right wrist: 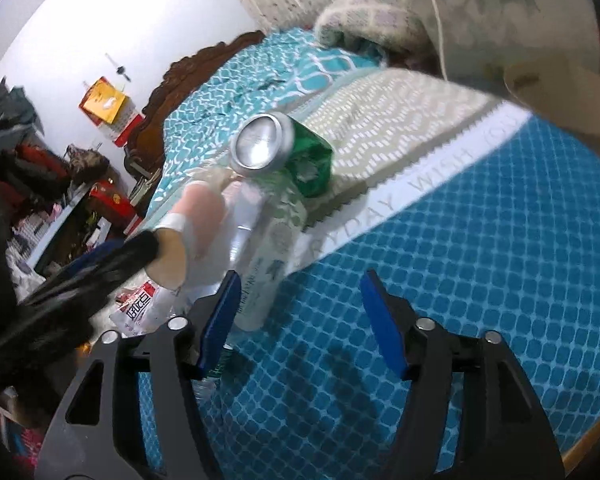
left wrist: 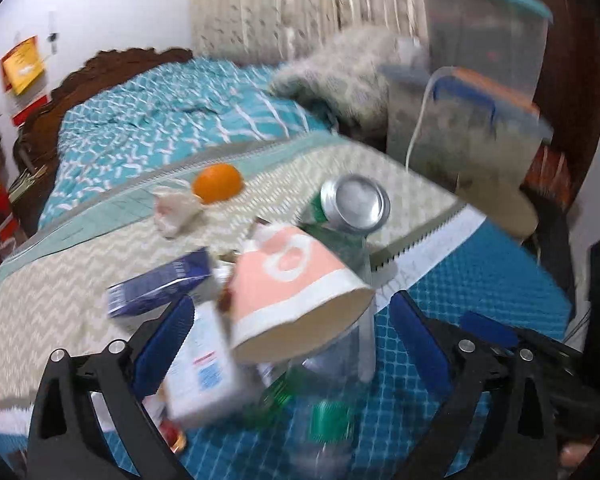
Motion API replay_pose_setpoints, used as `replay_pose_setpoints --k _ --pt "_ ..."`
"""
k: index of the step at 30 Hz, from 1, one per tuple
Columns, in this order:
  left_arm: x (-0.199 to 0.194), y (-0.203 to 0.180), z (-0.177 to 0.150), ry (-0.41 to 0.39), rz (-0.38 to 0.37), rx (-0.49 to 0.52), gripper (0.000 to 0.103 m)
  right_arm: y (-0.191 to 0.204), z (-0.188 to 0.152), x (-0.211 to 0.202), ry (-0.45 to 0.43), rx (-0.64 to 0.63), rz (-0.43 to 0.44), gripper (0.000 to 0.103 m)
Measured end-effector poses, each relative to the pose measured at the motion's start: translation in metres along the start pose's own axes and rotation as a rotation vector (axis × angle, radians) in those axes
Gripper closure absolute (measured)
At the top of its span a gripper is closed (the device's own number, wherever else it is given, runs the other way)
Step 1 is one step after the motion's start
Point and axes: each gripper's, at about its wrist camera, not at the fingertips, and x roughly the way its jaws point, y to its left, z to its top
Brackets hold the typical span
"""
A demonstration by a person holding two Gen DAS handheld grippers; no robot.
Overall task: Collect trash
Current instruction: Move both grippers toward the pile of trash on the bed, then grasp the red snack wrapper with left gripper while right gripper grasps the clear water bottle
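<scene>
Trash sits piled on the bed in front of me. Farthest left in my left wrist view, a crumpled tissue (left wrist: 176, 210) lies on the beige zigzag blanket (left wrist: 60, 300), with an orange (left wrist: 217, 183) touching it just behind. Nearer me, a dark blue carton (left wrist: 162, 284) lies tilted, and a white box (left wrist: 202, 364) rests beside my left gripper's (left wrist: 296, 340) inner left pad. That gripper is spread wide; a pink-and-white paper cup (left wrist: 296, 288) lies on its side between the fingers, but I cannot tell whether either pad touches it. Beneath the cup lies a clear plastic bottle (left wrist: 332, 380) with a green label, and behind them a crushed green can (left wrist: 354, 206) shows its silver end. Moving right, my right gripper (right wrist: 304, 320) is also released, hovering over the blue quilted cover (right wrist: 480, 280) and grasping nothing; the bottle (right wrist: 272, 248) lies just beside its left finger, the can (right wrist: 284, 152) beyond.
</scene>
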Motion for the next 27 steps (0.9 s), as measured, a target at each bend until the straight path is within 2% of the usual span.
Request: replay_pose_setpoints --k 1,3,6,11,14,16,19,21,22,24,25,27 --pt "0.010 0.000 0.002 0.027 -0.001 0.003 0.033 -0.002 -0.001 0.000 0.005 0.010 0.002 0.033" --pt "0.014 0.009 0.005 0.054 -0.033 -0.022 0.063 -0.002 -0.005 -0.001 0.015 0.007 0.004 0.031" --pt "-0.004 0.040 0.000 0.011 -0.103 -0.104 0.073 0.012 -0.016 0.004 0.041 -0.039 0.015 0.024" --pt "-0.045 0.081 -0.018 -0.073 -0.098 -0.178 0.084 0.053 -0.034 0.027 0.120 -0.139 0.045 0.015" --pt "-0.059 0.100 -0.033 -0.062 -0.122 -0.223 0.102 0.073 -0.039 0.043 0.138 -0.186 0.023 0.012" --pt "-0.063 0.108 -0.043 -0.053 -0.139 -0.249 0.102 0.081 -0.040 0.052 0.149 -0.202 -0.002 0.012" --pt "-0.066 0.115 -0.058 -0.037 -0.120 -0.264 0.102 0.089 -0.047 0.057 0.171 -0.205 -0.030 0.012" --pt "-0.068 0.119 -0.066 -0.027 -0.128 -0.286 0.099 0.091 -0.052 0.053 0.173 -0.203 -0.031 0.012" --pt "-0.070 0.121 -0.071 -0.024 -0.128 -0.293 0.094 0.091 -0.055 0.048 0.163 -0.205 -0.036 0.012" --pt "-0.073 0.124 -0.081 -0.027 -0.102 -0.301 0.067 0.085 -0.051 0.045 0.148 -0.206 -0.041 0.012" --pt "-0.075 0.126 -0.085 -0.030 -0.086 -0.304 0.062 0.081 -0.054 0.042 0.142 -0.205 -0.044 0.012" --pt "-0.079 0.132 -0.097 -0.027 -0.045 -0.315 0.044 0.077 -0.057 0.037 0.141 -0.202 -0.049 0.012"
